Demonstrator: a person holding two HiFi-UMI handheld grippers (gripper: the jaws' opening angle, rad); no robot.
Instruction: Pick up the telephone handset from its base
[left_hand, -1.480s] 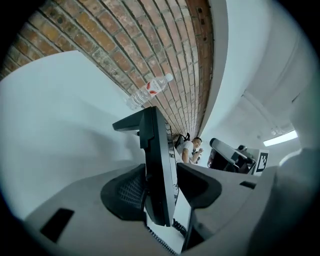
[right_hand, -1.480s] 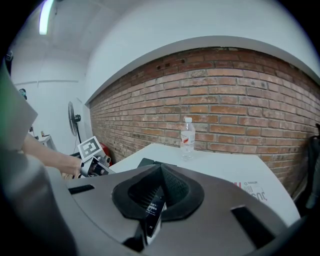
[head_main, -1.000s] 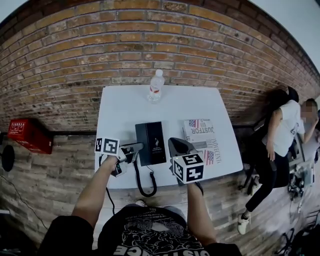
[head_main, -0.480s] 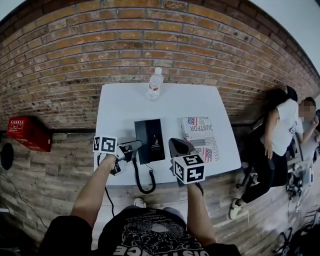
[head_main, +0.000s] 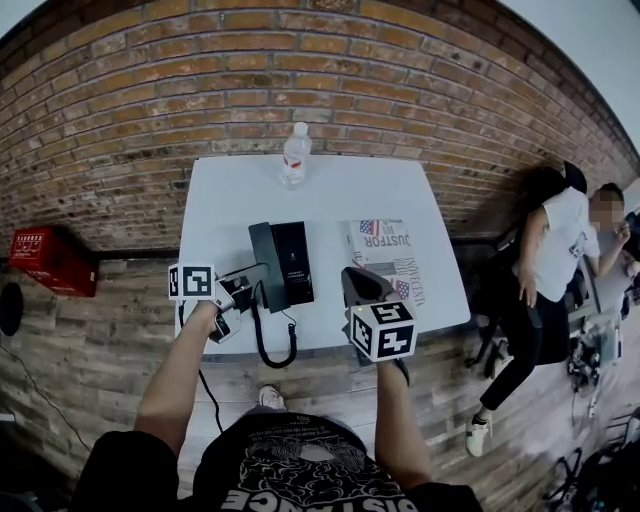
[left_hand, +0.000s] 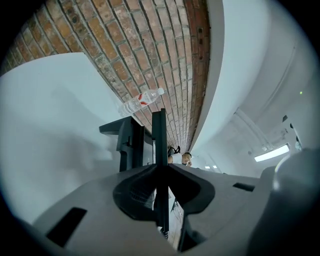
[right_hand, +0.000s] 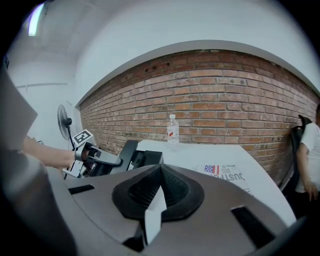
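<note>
The black telephone base (head_main: 293, 262) lies in the middle of the white table (head_main: 230, 215). Its black handset (head_main: 262, 262) stands tilted up along the base's left side, and my left gripper (head_main: 252, 284) is shut on its near end. From the left gripper view the handset (left_hand: 160, 131) is a thin dark bar pinched between the jaws. The right gripper view has the handset (right_hand: 126, 150) raised over the base (right_hand: 148, 159), held by the left gripper (right_hand: 107, 161). A coiled cord (head_main: 262, 345) hangs over the table's near edge. My right gripper (head_main: 358, 282) hovers to the right of the base, shut and holding nothing.
A clear water bottle (head_main: 293, 155) stands at the table's far edge by the brick wall (head_main: 320, 90). A printed newspaper (head_main: 392, 258) lies right of the base. A red crate (head_main: 52, 260) sits on the floor at left. People (head_main: 555, 250) are at the right.
The left gripper has risen with the handset, which now tilts up off the base's left side. The right gripper has shifted a little.
</note>
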